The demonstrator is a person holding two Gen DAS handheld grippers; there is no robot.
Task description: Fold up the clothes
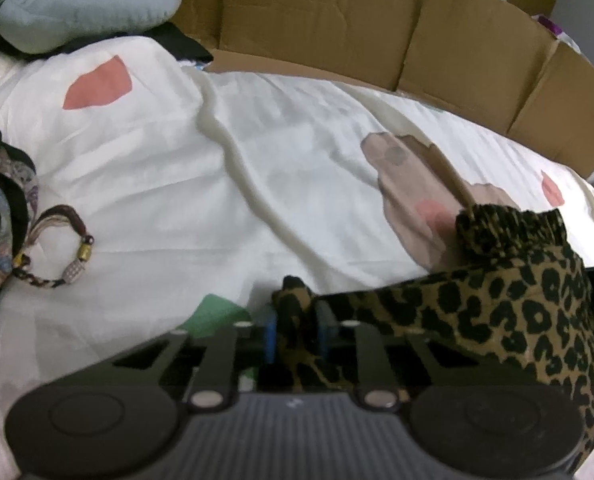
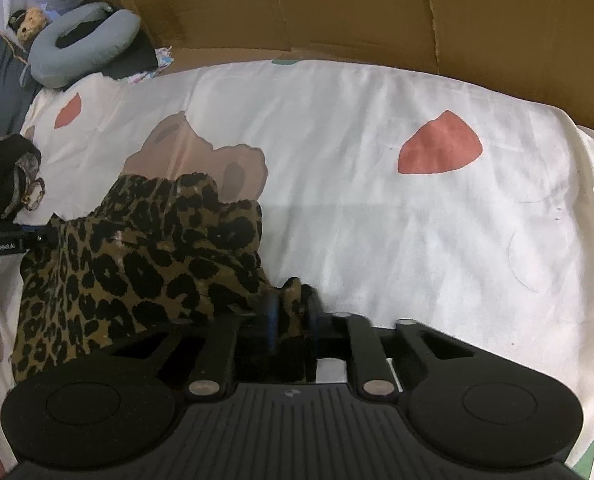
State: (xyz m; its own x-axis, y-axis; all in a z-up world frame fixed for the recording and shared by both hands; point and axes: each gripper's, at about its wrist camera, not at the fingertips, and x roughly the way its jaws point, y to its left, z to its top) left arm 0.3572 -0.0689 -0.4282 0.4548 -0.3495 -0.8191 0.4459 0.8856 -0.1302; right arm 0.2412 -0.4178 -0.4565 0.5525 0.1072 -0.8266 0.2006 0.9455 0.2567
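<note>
Probably a home bedroom: patterned duvet (image 2: 337, 184), neck pillow (image 2: 77, 52), teddy bear (image 2: 31, 24).

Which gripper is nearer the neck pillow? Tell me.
Left. The left gripper holds the leopard garment on the neck pillow's side; the right gripper is farther off.

The garment (image 2: 137, 264) is tan with black leopard spots; the sheet (image 2: 377, 220) is white with coral, brown and green patches; the cardboard (image 1: 317, 20) is brown; the pillow (image 1: 89, 4) is grey-blue.
</note>
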